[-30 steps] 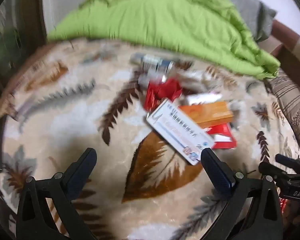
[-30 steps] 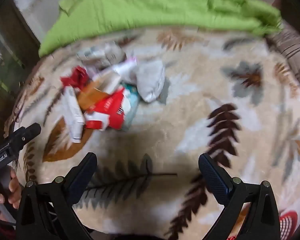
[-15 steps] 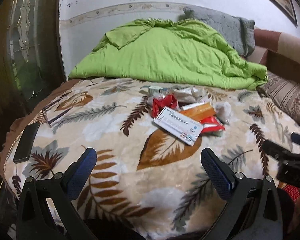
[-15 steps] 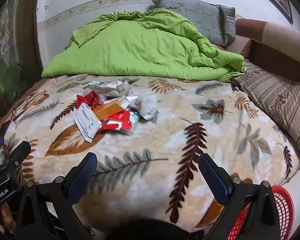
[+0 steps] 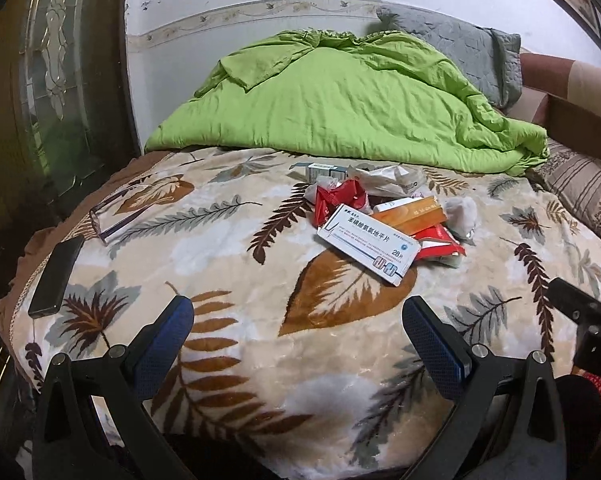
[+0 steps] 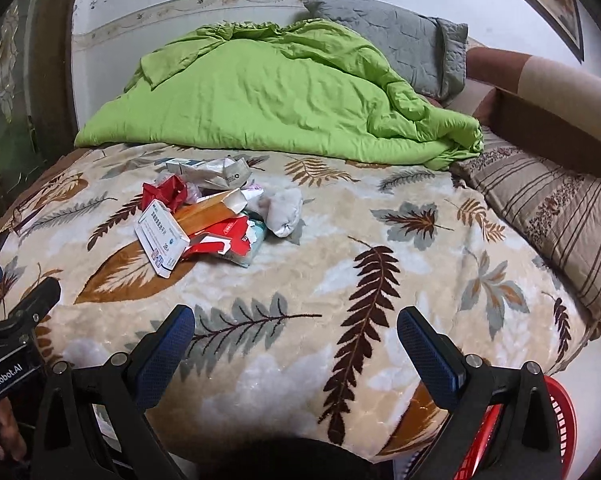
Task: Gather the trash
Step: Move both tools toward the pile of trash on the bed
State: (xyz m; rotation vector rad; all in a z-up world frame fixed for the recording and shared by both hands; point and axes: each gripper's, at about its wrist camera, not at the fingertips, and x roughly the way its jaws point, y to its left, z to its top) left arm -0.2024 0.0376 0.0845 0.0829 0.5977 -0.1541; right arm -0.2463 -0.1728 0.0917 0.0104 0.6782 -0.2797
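Both tongs spread wide, nothing between them: left tongs (image 5: 296, 316) and right tongs (image 6: 294, 326) hang over the near edge of the bed (image 5: 220, 240), above the leaf-print blanket. Trash pile (image 5: 384, 220) sits mid-bed, well ahead of both tongs, to the left in the right wrist view (image 6: 208, 216). White pill box (image 5: 368, 244) on the near side, propped on an orange box (image 5: 412, 214) and red wrappers (image 5: 338, 200); crumpled grey-white wad (image 6: 284, 210) at the pile's right edge. Green quilt (image 6: 268, 92) heaped behind. Black phone (image 5: 56, 276) and glasses (image 5: 114, 212) at the bed's left edge. Red basket (image 6: 556, 428) low on the right, beside the bed.
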